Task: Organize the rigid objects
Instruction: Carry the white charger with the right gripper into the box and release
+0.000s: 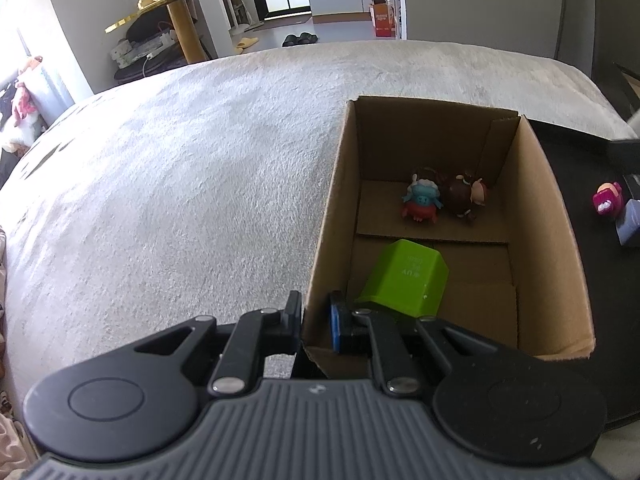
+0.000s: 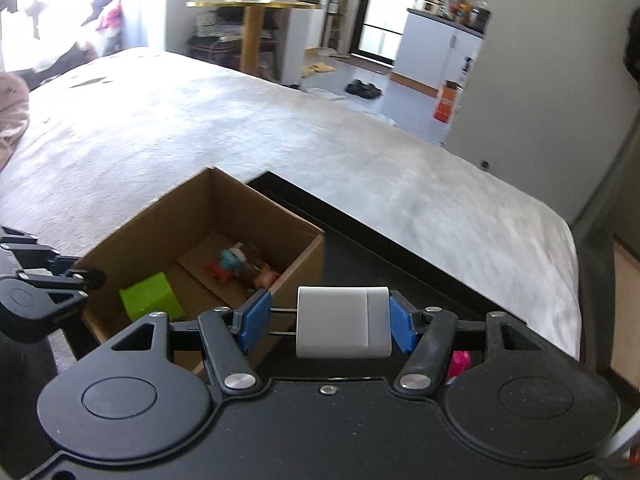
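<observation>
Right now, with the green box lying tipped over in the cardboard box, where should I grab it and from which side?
Grip the green box across its two long flat side faces, coming straight down through the cardboard box's open top. It lies tilted on its side with its flared rim toward the near wall, so the sides are parallel and exposed. The toy figures sit apart at the far end, leaving room for the fingers.

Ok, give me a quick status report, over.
Left gripper clamped on the cardboard box wall. Right gripper holds white charger beside the box. Green block, two figurines inside. Path clear.
</observation>
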Available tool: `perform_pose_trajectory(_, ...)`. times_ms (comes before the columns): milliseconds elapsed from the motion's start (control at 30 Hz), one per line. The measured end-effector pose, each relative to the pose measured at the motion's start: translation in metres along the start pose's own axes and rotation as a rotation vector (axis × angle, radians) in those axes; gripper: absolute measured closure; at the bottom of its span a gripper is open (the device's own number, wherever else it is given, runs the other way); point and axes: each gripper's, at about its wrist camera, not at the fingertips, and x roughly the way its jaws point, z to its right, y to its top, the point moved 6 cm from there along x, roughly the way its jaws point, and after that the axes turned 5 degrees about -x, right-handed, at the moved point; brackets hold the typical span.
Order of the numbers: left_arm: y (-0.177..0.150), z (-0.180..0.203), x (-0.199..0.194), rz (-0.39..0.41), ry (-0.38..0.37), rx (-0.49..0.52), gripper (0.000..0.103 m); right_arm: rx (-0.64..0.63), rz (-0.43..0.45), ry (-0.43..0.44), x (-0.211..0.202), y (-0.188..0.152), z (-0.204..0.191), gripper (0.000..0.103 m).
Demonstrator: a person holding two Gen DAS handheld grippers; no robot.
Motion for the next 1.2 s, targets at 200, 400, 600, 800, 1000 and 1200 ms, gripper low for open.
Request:
perform_pose_trajectory(200, 0.000, -0.004, 0.001, -0.001, -0.012, -0.020, 0.090, -0.093, 0.009, 0.040, 0.006, 0.023, -0.022, 0.042)
perform_pose_trajectory(400, -0.001, -0.008, 0.001, -0.004, -0.032, -0.044, 0.090, -0.214, 0.009, 0.092, 0.014, 0.043, -0.045, 0.042)
perform_pose_trajectory(600, -0.001, -0.011, 0.002, -0.004, -0.052, -0.070, 0.091, -0.357, 0.017, 0.145, 0.020, 0.057, -0.072, 0.042)
perform_pose_trajectory(800, 0.000, -0.015, 0.005, -0.013, -0.077, -0.100, 0.091, -0.459, 0.029, 0.156, 0.024, 0.069, -0.087, 0.042)
perform_pose_trajectory(1000, 0.000, -0.018, 0.007, -0.021, -0.092, -0.120, 0.091, -0.542, 0.030, 0.170, 0.031, 0.077, -0.099, 0.042)
perform_pose_trajectory(1200, 0.000, -0.019, 0.009, -0.023, -0.100, -0.127, 0.091, -0.619, 0.021, 0.189, 0.038, 0.080, -0.108, 0.042)
